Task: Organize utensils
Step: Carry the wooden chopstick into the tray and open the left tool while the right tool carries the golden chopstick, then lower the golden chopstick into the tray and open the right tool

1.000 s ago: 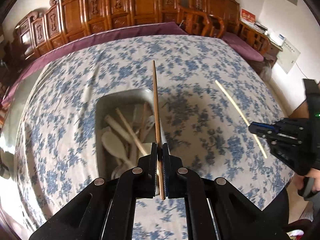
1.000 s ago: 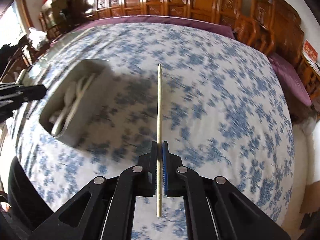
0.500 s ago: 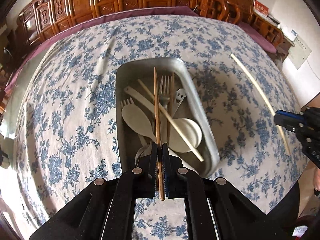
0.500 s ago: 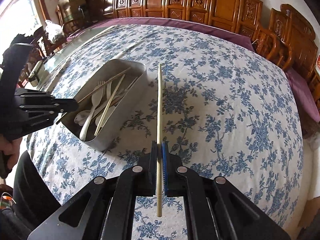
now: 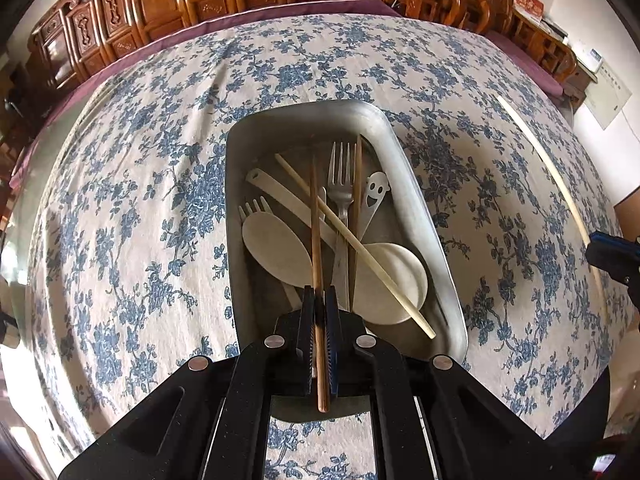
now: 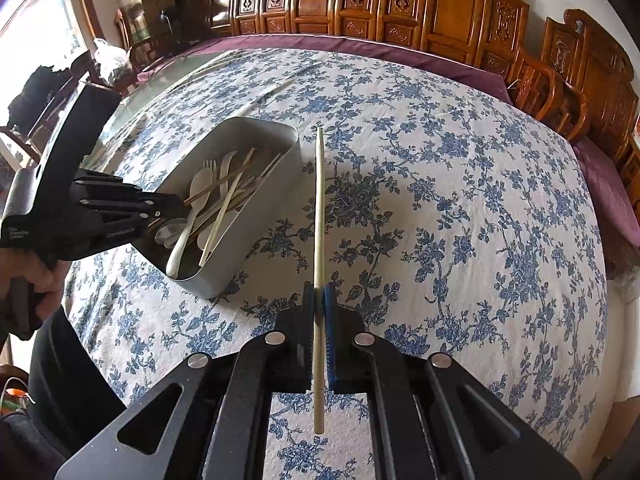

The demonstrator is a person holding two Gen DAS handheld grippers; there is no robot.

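Lengthwise, a brown chopstick (image 5: 316, 240) was pinched by the left gripper (image 5: 319, 300), pointing away over the metal tray (image 5: 420, 216). A pale chopstick (image 6: 318, 216) was clamped likewise by the right gripper (image 6: 319, 296). Lower utensils were partly hidden.

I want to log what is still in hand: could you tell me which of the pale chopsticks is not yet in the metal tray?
The pale chopstick clamped in the right gripper, held over the tablecloth beside the metal tray. The other pale chopstick lies diagonally inside.
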